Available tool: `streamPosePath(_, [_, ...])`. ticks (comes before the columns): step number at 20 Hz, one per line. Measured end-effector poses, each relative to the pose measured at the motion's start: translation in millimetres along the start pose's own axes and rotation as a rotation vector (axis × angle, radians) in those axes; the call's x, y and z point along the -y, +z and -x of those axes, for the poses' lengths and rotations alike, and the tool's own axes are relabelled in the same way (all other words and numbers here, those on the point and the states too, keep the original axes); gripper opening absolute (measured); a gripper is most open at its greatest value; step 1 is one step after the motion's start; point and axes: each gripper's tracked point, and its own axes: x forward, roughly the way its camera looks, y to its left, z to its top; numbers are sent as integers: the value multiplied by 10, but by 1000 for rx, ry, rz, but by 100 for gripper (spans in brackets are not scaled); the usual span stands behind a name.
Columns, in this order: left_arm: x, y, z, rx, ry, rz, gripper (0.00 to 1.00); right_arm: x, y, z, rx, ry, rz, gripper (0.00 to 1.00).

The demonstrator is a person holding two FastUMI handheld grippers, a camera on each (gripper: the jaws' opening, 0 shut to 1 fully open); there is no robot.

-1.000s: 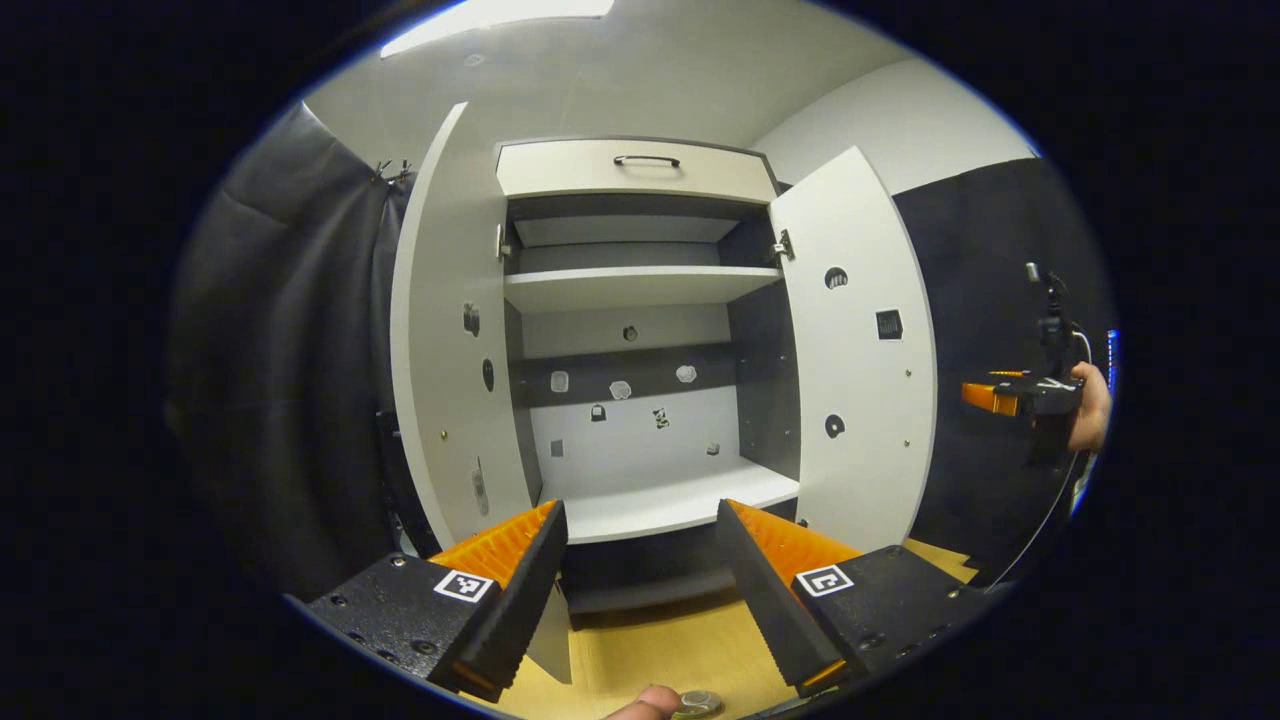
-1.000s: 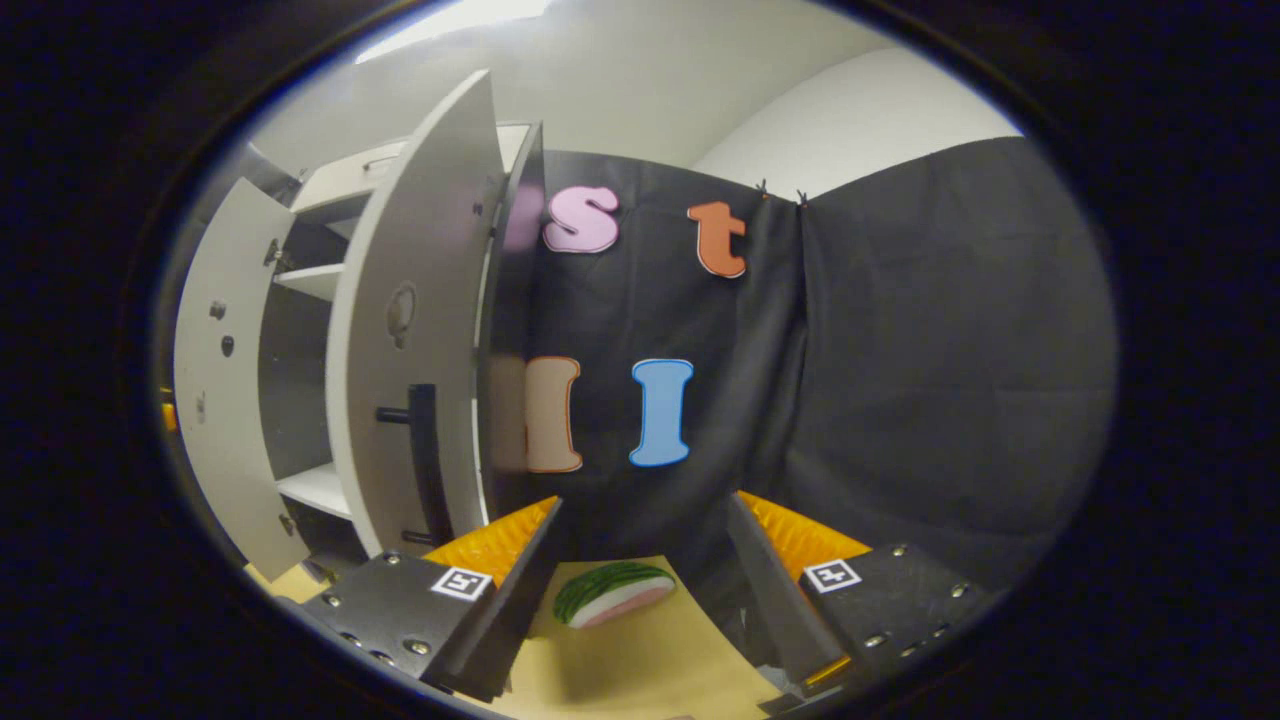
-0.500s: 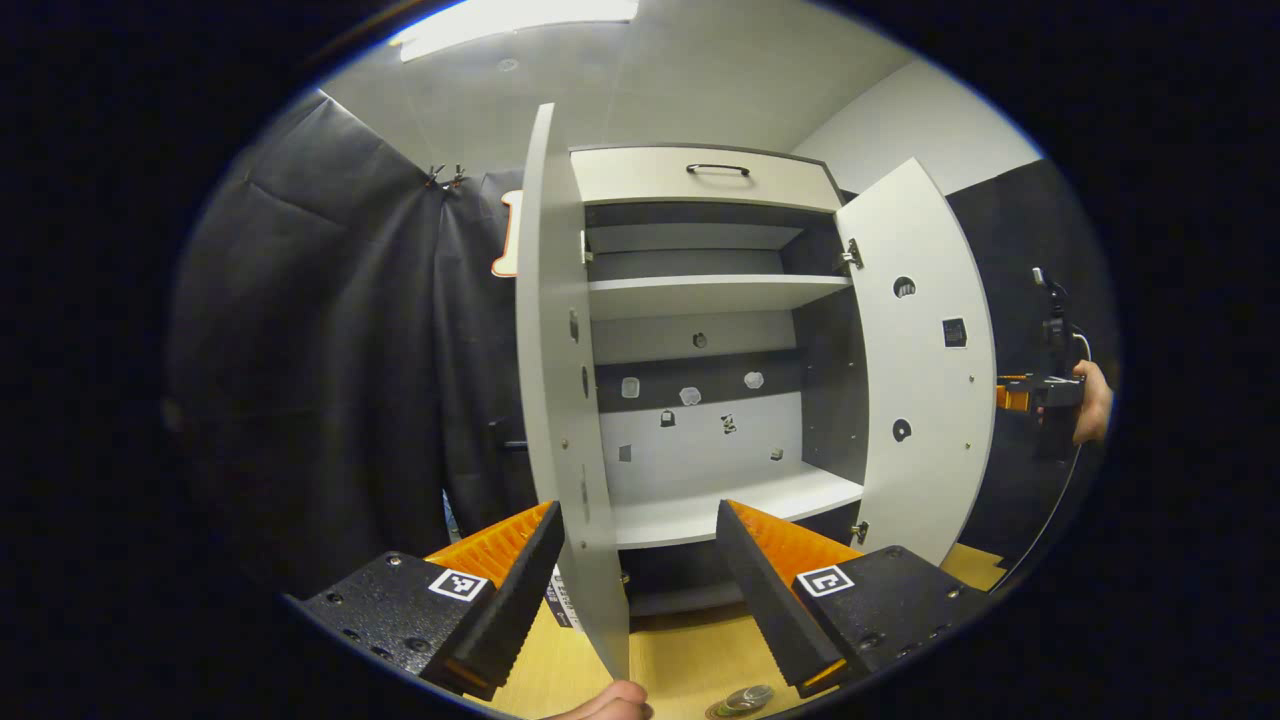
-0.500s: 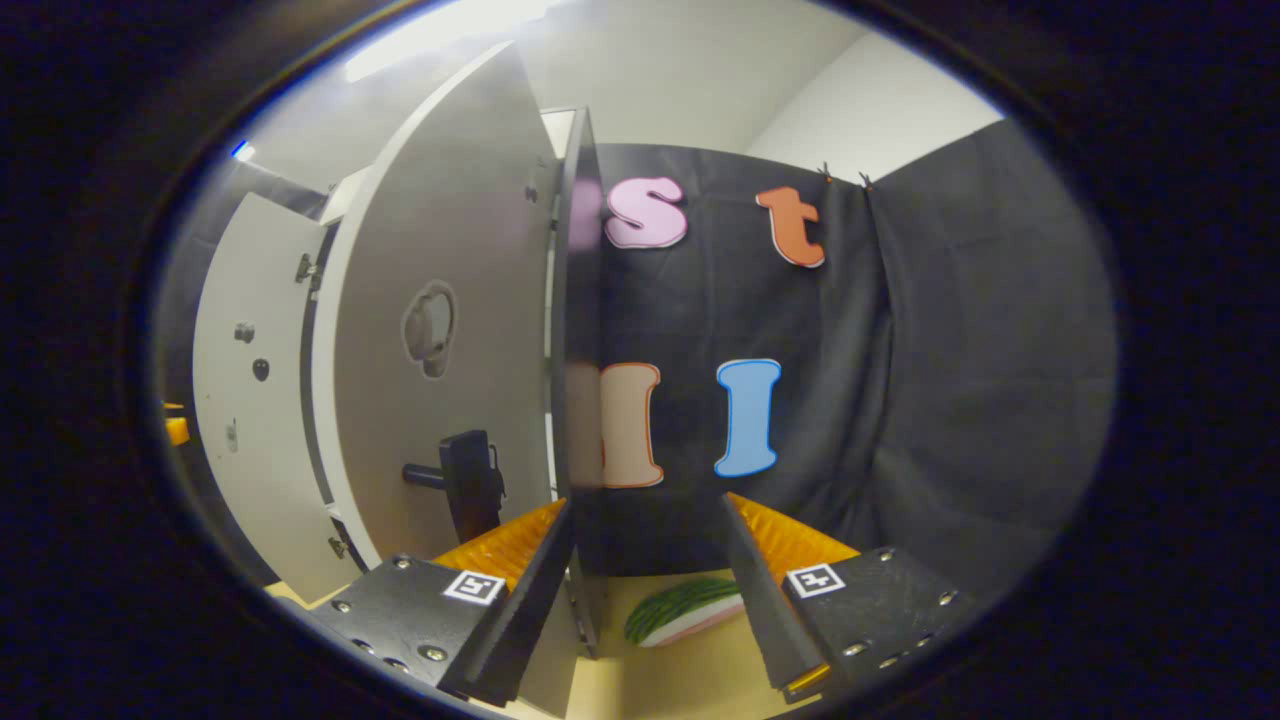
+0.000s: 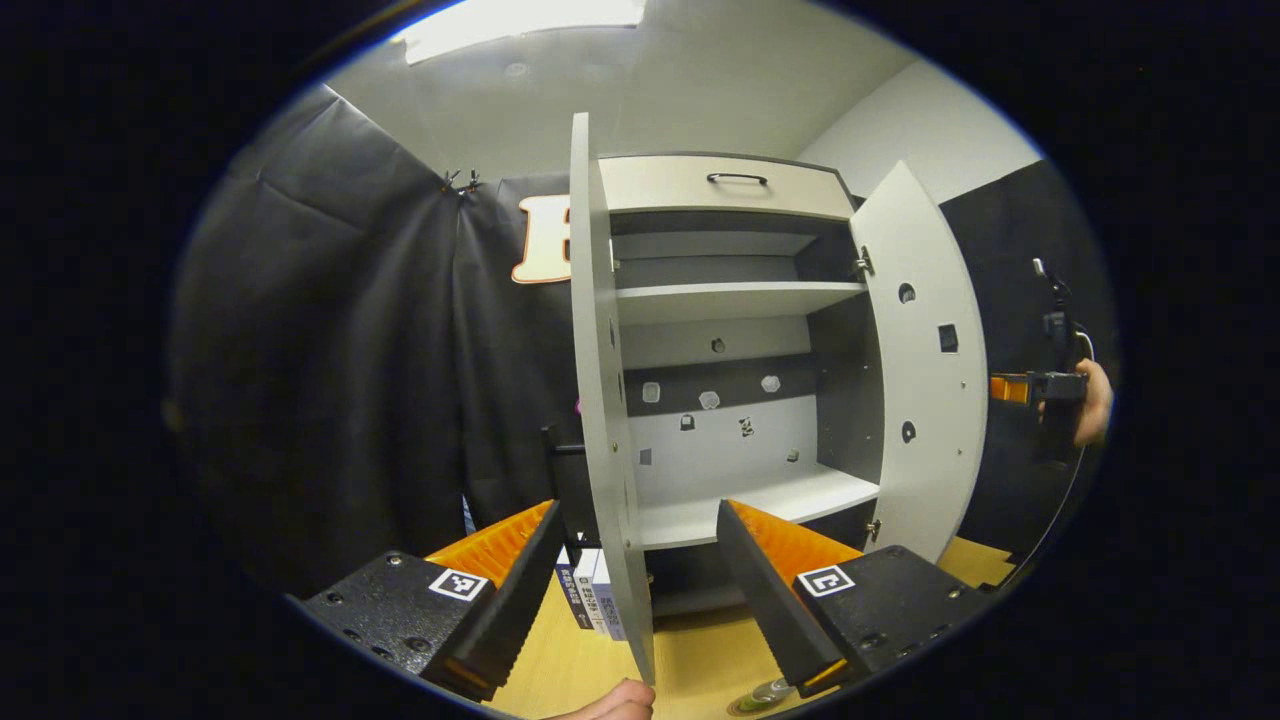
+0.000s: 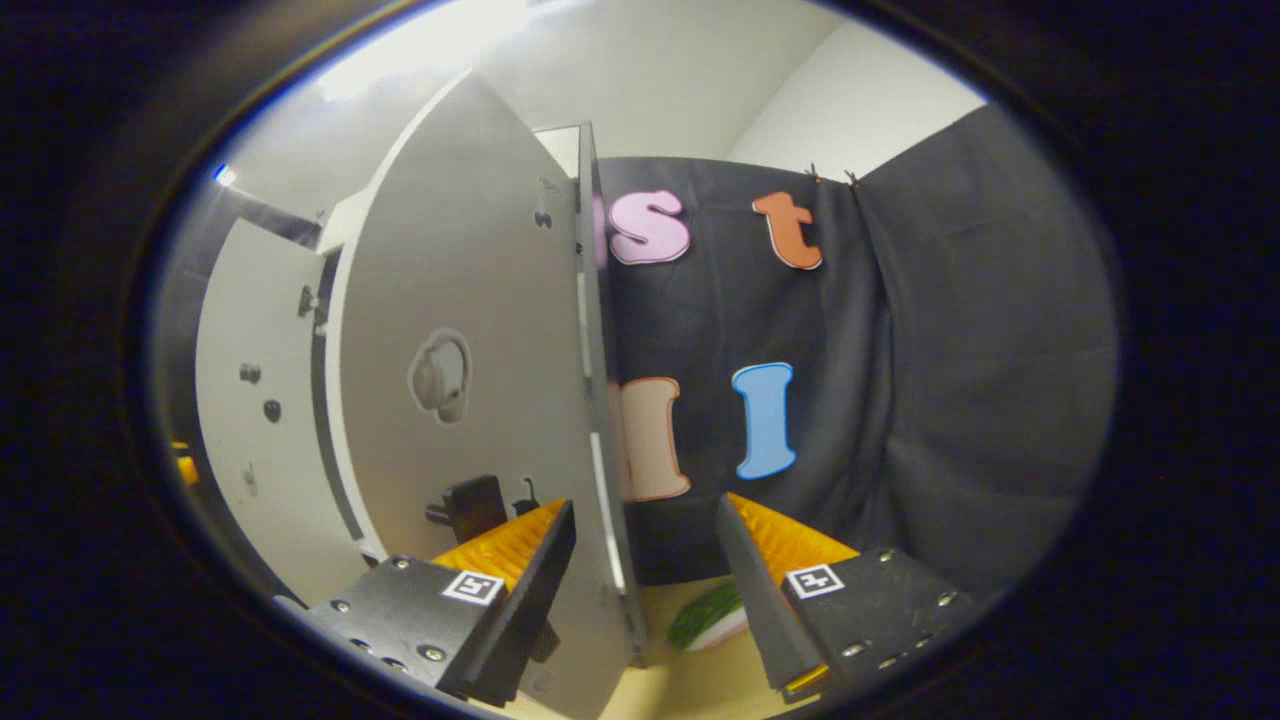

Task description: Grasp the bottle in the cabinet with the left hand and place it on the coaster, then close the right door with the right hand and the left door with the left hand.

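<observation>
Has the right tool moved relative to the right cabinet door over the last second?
Yes. The right tool has closed in on the right door, whose free edge now sits between its open fingers; earlier it stood off to the door's side.

cabinet doors [image 5: 925,350]: pale grey | cabinet interior [image 5: 845,400]: dark grey | shelves [image 5: 735,298]: white | tabletop [image 5: 700,655]: light wood | watermelon slice [image 6: 710,622]: green-striped, pink

Each gripper, the left gripper [image 5: 640,580] and the right gripper [image 6: 640,585], has 2 wedge-shaped fingers with ribbed inner faces on black blocks with silver screws and a square black-and-white marker, and a thin cable hangs below the far hand [image 5: 1092,405].
</observation>
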Motion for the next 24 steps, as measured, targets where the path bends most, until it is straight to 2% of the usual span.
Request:
streamPosePath(3, [-129,-99,48,-16,32,0,98,-155,-19,5,3,-7,-5,87])
streamPosePath(4, [-125,-113,72,-20,27,20,98,-194,-22,16,10,-9,7,84])
streamPosePath(6, [-160,-183,126,-41,22,41,100,-262,8,36,32,-20,37,87])
streamPosePath(8, [-278,-206,179,-47,38,43,98,-299,-9,39,37,-34,54,87])
streamPosePath(9, [-316,-201,205,-45,44,48,98,-339,-27,38,32,-36,55,84])
streamPosePath(10, [-346,-204,226,-46,47,51,98,-406,-41,39,26,-31,55,87])
streamPosePath(13, [-462,-266,326,-60,66,57,98,-738,-107,34,12,44,61,87])
streamPosePath(17, [-608,-316,382,-64,91,54,98,-1423,-242,86,-6,240,45,92])
streamPosePath(18, [-665,-324,406,-66,104,52,98,-1483,-226,78,10,241,61,97])
streamPosePath(20, [-733,-306,432,-64,119,56,98,-1367,-256,44,12,188,104,96])
streamPosePath(21, [-796,-318,462,-63,128,56,98,-1322,-304,20,-6,167,111,100])
streamPosePath(24, [-962,-385,501,-76,160,50,98,-1266,-358,27,-34,152,80,97])
